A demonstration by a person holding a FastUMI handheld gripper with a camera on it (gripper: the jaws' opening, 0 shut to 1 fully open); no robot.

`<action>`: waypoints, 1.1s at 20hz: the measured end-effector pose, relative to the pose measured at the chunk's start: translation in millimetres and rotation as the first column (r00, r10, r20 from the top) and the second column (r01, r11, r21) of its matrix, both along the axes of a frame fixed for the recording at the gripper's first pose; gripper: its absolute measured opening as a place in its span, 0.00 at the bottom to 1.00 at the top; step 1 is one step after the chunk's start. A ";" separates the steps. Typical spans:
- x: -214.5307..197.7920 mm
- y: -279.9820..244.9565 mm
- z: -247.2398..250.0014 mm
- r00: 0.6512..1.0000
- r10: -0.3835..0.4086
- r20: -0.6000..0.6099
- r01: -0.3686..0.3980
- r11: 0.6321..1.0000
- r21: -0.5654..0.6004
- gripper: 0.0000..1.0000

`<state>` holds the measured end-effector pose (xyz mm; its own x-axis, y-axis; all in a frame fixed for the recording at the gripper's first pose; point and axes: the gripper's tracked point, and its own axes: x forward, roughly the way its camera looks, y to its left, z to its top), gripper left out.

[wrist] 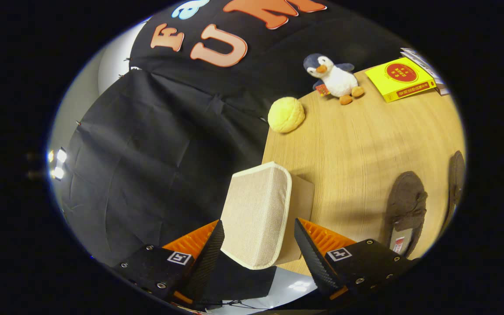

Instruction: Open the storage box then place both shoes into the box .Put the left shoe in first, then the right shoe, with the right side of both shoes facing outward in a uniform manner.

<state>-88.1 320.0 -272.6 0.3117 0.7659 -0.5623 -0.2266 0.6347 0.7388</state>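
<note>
two fingers of the gripper [258,245] stand wide apart nearest the lens, and the beige storage box [258,214] sits in the gap between them, its cream-trimmed lid face turned toward the camera; neither finger seems to press on it, so the claw is open and holding nothing. the box rests at the near corner of the wooden table [357,144], right by the edge, with the black cloth wall dropping away beside it. the lid looks shut, so opening it is the step in hand. off to the side of one finger lies a dark brown shoe [405,210], sole inward, and a second shoe [455,179] lies just beyond it, partly cut off; which is left and which is right i cannot tell from here. farther back sit a yellow ball [286,114], a plush penguin [336,78] and a yellow book [400,81], all well apart from the box. the main risk, as i judge it, is the box's place at the table edge: a push from a finger while catching the lid could slide or tip it off. the soft fabric lid may also slip free if only the trim is pinched, and picking the wrong shoe first would break the order.
</note>
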 end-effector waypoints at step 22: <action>-8.1 73.0 -21.5 0.990 0.089 -0.113 -0.064 0.976 0.210 0.74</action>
